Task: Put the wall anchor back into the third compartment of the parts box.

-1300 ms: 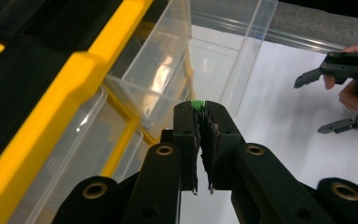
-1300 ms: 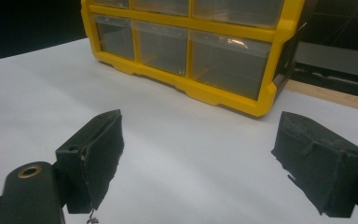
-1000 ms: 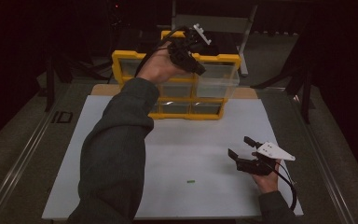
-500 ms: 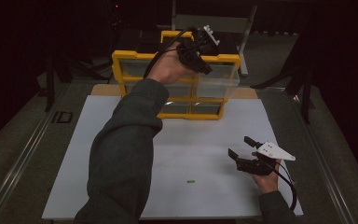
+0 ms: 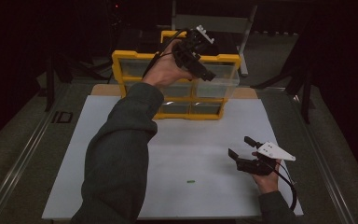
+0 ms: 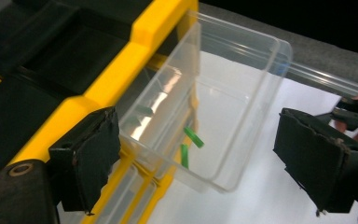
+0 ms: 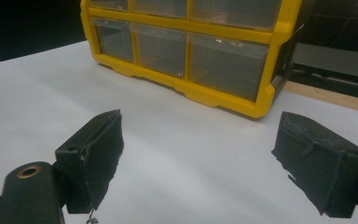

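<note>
A yellow drawer cabinet (image 5: 121, 60) stands at the back of the white mat (image 5: 121, 154). Its clear top right drawer (image 5: 221, 79) is pulled out. My left gripper (image 5: 204, 71) hovers above that drawer (image 6: 233, 107); its jaws have just been opening, and nothing is pressed between the pads (image 6: 91, 158). Two small green pieces (image 6: 193, 137) sit inside the drawer. Another small green piece (image 5: 190, 181) lies on the mat near the front. My right gripper (image 5: 243, 147) rests low at the front right, open and empty, facing the cabinet (image 7: 261, 93).
The other clear drawers (image 7: 161, 46) of the cabinet are pushed in. A dark metal stand (image 5: 242, 28) rises behind the cabinet. Beyond the mat's edges lies grey table surface (image 5: 18, 154), with a small black item (image 5: 61, 116) at the left.
The left hand has shifted slightly to the right above the pulled-out drawer. The right hand has stayed where it was.
</note>
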The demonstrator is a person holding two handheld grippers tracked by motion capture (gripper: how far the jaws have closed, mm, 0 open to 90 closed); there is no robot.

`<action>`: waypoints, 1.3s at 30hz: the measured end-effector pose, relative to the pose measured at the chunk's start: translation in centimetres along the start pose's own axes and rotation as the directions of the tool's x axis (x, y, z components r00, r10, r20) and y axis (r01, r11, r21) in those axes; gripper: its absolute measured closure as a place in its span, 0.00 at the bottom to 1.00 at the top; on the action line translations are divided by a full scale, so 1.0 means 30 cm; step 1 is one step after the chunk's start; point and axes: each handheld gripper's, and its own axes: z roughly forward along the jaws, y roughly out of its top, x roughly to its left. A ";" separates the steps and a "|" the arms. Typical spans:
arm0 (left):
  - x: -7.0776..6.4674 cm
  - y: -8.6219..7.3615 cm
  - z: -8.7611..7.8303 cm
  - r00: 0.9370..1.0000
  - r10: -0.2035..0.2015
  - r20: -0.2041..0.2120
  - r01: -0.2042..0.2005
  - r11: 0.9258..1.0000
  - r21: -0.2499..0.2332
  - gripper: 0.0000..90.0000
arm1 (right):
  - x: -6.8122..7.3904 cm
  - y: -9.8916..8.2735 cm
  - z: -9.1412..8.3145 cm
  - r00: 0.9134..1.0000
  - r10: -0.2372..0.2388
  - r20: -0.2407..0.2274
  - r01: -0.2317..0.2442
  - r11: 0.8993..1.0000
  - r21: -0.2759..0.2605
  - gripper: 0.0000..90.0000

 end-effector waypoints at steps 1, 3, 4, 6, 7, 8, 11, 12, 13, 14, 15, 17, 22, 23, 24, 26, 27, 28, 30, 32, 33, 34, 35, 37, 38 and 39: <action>-0.002 -0.006 -0.002 1.000 0.002 -0.007 -0.002 1.000 0.004 0.14 | 0.000 0.000 0.000 1.000 -0.001 0.000 0.001 1.000 0.000 0.17; -0.006 -0.021 -0.007 1.000 0.007 -0.013 -0.007 1.000 0.008 0.13 | 0.001 0.000 0.000 1.000 -0.001 0.000 0.001 1.000 0.002 0.17; -0.008 -0.028 -0.010 1.000 0.009 -0.017 -0.008 1.000 0.009 0.12 | 0.000 -0.001 0.001 1.000 0.000 0.000 0.000 1.000 0.002 0.17; -0.017 -0.045 -0.017 1.000 0.018 -0.013 -0.018 1.000 0.006 0.12 | 0.000 -0.001 0.001 1.000 -0.001 0.001 0.001 1.000 0.003 0.17; -0.022 -0.053 -0.020 0.999 0.029 -0.015 -0.029 1.000 0.007 0.12 | 0.000 -0.001 0.000 1.000 -0.001 0.001 0.001 1.000 0.003 0.17; -0.026 -0.061 -0.022 0.999 0.034 -0.012 -0.034 0.999 0.008 0.12 | 0.000 -0.001 0.001 1.000 -0.001 0.000 0.001 1.000 0.002 0.17; -0.031 -0.076 -0.027 0.999 0.043 -0.007 -0.043 0.999 0.008 0.12 | 0.001 -0.001 0.002 1.000 0.002 0.001 -0.002 1.000 0.004 0.17; -0.035 -0.089 -0.030 0.999 0.046 -0.011 -0.046 0.999 0.013 0.12 | 0.001 -0.001 0.002 1.000 -0.002 0.001 0.002 1.000 0.004 0.17; -0.036 -0.095 -0.031 0.999 0.047 -0.012 -0.047 0.999 0.013 0.12 | 0.002 -0.001 0.002 1.000 -0.003 0.002 0.003 1.000 0.004 0.17; -0.038 -0.103 -0.031 0.999 0.048 -0.014 -0.047 0.999 0.015 0.12 | 0.003 0.000 0.002 1.000 -0.004 0.002 0.004 1.000 0.005 0.17; -0.040 -0.111 -0.032 0.999 0.049 -0.015 -0.049 0.999 0.016 0.12 | 0.003 0.000 0.002 1.000 -0.003 0.002 0.003 1.000 0.008 0.16; -0.046 -0.126 -0.034 0.999 0.051 -0.014 -0.051 0.999 0.018 0.12 | 0.004 -0.001 0.002 1.000 0.000 0.003 0.000 1.000 0.010 0.16; -0.078 -0.170 -0.041 0.998 0.068 -0.006 -0.068 0.998 0.001 0.12 | 0.004 0.001 0.001 1.000 -0.007 0.005 0.007 1.000 0.006 0.16; -0.078 -0.170 -0.041 0.998 0.068 -0.006 -0.068 0.998 0.001 0.12 | 0.004 0.001 0.001 1.000 -0.007 0.005 0.007 1.000 0.006 0.16; -0.091 -0.190 -0.041 0.998 0.070 -0.004 -0.070 0.998 0.001 0.12 | 0.004 0.001 0.001 1.000 -0.005 0.005 0.005 1.000 0.006 0.16; -0.101 -0.206 -0.041 0.997 0.074 0.000 -0.074 0.997 0.005 0.12 | 0.006 0.002 0.001 1.000 -0.008 0.004 0.008 1.000 0.008 0.16; -0.108 -0.213 -0.041 0.997 0.076 0.002 -0.076 0.997 0.004 0.12 | 0.007 0.003 0.001 1.000 -0.009 0.008 0.009 1.000 0.004 0.15; -0.113 -0.220 -0.041 0.997 0.079 0.004 -0.079 0.997 0.004 0.12 | 0.007 0.004 0.000 1.000 -0.011 0.009 0.011 1.000 0.002 0.15; -0.124 -0.234 -0.038 0.996 0.086 0.008 -0.086 0.996 0.006 0.12 | 0.008 0.006 -0.003 1.000 -0.015 0.008 0.015 1.000 0.000 0.15; -0.139 -0.251 -0.032 0.996 0.090 0.009 -0.091 0.996 0.010 0.12 | 0.009 0.006 -0.002 1.000 -0.011 0.010 0.011 1.000 -0.006 0.14; -0.146 -0.260 -0.027 0.995 0.095 0.010 -0.095 0.995 0.020 0.12 | 0.009 0.007 -0.003 1.000 -0.010 0.009 0.010 1.000 -0.010 0.14; -0.154 -0.269 -0.019 0.995 0.096 0.014 -0.097 0.995 0.028 0.12 | 0.009 0.007 -0.003 1.000 -0.011 0.012 0.011 1.000 -0.013 0.14; -0.162 -0.278 -0.010 0.994 0.104 0.015 -0.104 0.994 0.039 0.12 | 0.009 0.007 -0.003 1.000 -0.011 0.014 0.011 1.000 -0.014 0.14; -0.177 -0.298 0.007 0.994 0.111 0.026 -0.112 0.993 0.049 0.11 | 0.010 0.007 -0.004 1.000 -0.008 0.010 0.008 1.000 -0.018 0.14; -0.185 -0.308 0.017 0.993 0.112 0.029 -0.114 0.992 0.053 0.11 | 0.011 0.008 -0.005 1.000 -0.008 0.011 0.008 1.000 -0.020 0.13; -0.192 -0.318 0.027 0.993 0.115 0.031 -0.116 0.992 0.058 0.11 | 0.011 0.009 -0.006 1.000 -0.009 0.012 0.009 1.000 -0.024 0.13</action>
